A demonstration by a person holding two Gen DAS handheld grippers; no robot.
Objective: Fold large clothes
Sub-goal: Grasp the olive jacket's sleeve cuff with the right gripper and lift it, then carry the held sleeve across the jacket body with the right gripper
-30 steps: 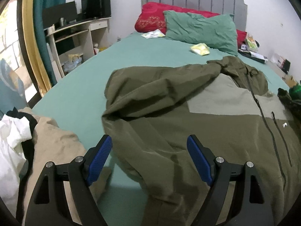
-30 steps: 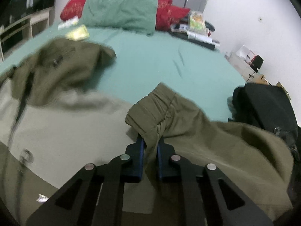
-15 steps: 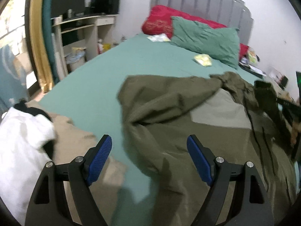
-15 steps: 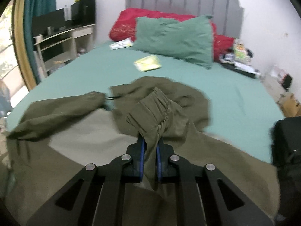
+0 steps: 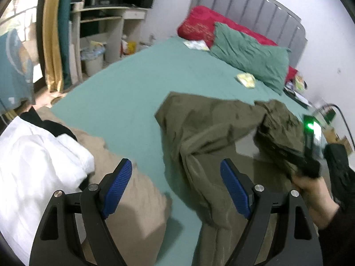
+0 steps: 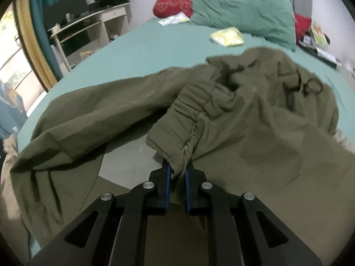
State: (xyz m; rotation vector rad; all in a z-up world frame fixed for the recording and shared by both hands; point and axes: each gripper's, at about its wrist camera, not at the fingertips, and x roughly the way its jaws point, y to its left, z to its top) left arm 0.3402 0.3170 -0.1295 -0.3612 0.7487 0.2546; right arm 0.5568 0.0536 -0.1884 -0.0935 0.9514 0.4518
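Pinching jacket cuff (image 6: 177, 122): right tongs (image 6: 177, 173); left tongs (image 5: 175, 177) wide, above jacket (image 5: 210, 119).

Both grippers share one build: matte black, skeletal arms with triangular cut-outs and round silver screw heads at the joints. The left gripper (image 5: 175, 187) carries ribbed blue pads (image 5: 117, 188) on its fingers. The right gripper (image 6: 177, 177) shows thin blue pad edges. The person's right hand (image 5: 310, 190) emerges from a dark sleeve (image 5: 339, 232).
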